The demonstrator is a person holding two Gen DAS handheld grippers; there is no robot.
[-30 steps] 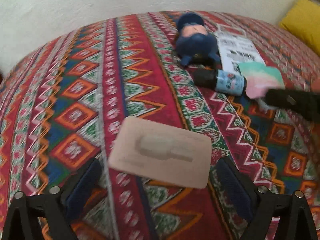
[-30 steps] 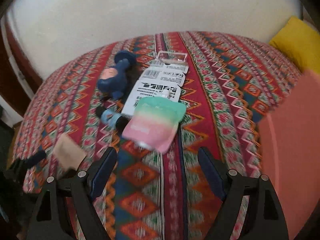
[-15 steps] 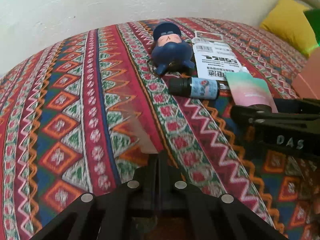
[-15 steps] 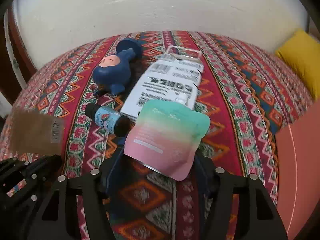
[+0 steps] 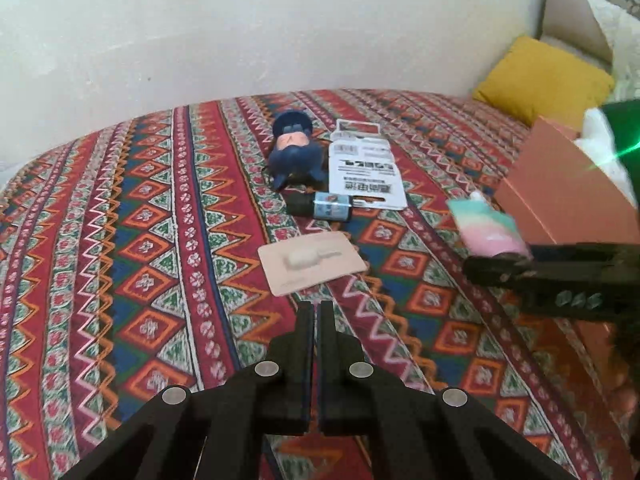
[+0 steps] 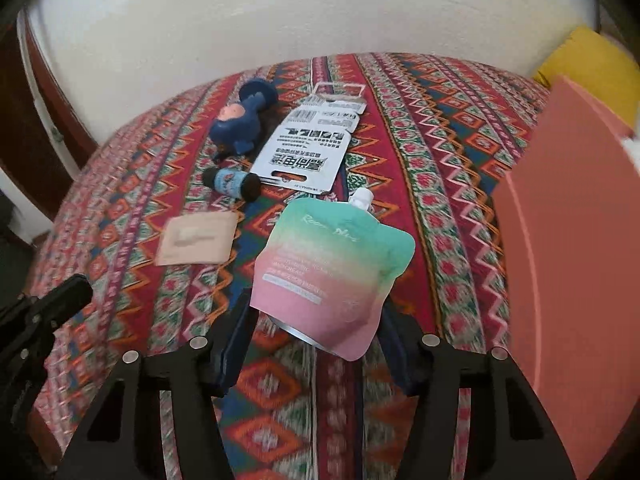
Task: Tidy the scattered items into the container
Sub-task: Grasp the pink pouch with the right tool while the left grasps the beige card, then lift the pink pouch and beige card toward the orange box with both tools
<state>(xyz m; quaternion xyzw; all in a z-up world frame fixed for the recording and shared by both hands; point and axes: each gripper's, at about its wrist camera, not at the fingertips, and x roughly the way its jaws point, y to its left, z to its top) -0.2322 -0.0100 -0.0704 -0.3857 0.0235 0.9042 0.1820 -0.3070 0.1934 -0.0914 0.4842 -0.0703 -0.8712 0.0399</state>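
The right tool grips the gradient pouch between its fingers. The left tool is pressed together, empty; the beige card lies just ahead of it.

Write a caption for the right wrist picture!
Right hand-held gripper holds a pastel spout pouch above the patterned cloth, beside the pink box.

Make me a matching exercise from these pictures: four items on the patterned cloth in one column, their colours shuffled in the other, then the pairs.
Items:
1. toy figure
2. spouted pouch
3. flat card
4. box

Colours:
A. salmon pink
B. green fading to pink
C. dark blue
D. beige

Pairs: 1-C, 2-B, 3-D, 4-A
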